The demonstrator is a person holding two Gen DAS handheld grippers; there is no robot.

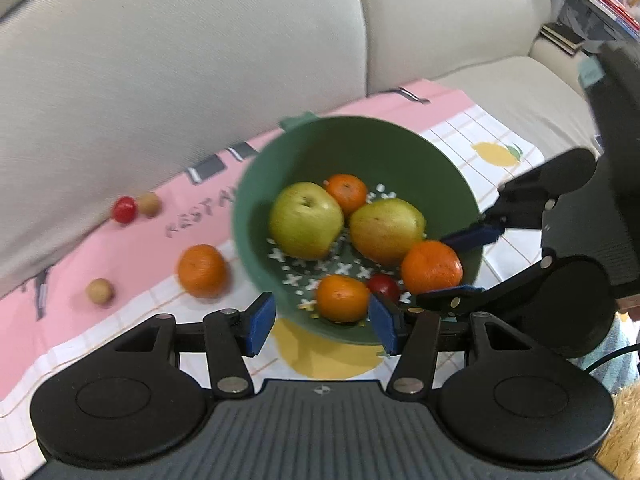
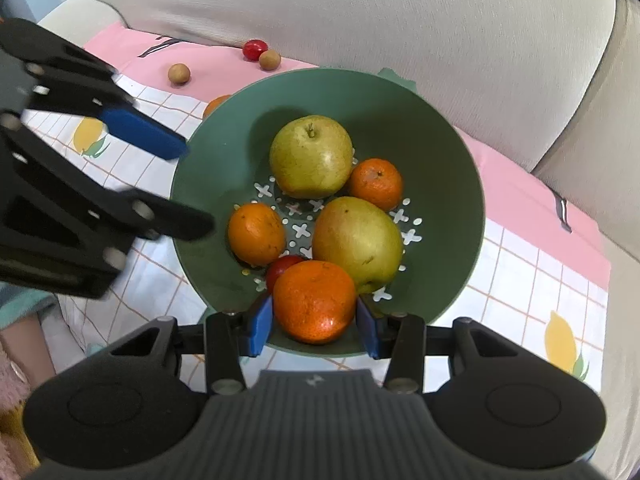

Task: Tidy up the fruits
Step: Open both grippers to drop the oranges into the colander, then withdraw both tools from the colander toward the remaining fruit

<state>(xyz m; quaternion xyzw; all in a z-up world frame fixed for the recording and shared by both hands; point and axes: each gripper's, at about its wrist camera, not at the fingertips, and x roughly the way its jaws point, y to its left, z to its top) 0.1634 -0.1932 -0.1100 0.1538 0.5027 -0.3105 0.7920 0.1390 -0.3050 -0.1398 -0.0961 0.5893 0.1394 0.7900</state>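
Pinched across its middle by the right hand-held gripper (image 2: 314, 322), the round orange mandarin (image 2: 315, 301) — soft-skinned, light — is best squeezed gently; the left hand-held gripper (image 1: 322, 326) is spread, empty.

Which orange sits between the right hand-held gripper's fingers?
The orange at the green bowl's near rim, beside the red fruit. The right hand-held gripper brackets it; three other oranges sit free.

The red cherry tomato (image 2: 285, 267) in the green bowl (image 2: 440, 152) is mostly tucked behind the front orange (image 2: 315, 301), so only a sliver shows. Another orange (image 2: 215, 105) outside is nearly all hidden by the bowl's rim in the right wrist view. Left wrist view is smeared, so the lettering on the pink cloth (image 1: 120, 256) is unreadable, partly behind the bowl too.
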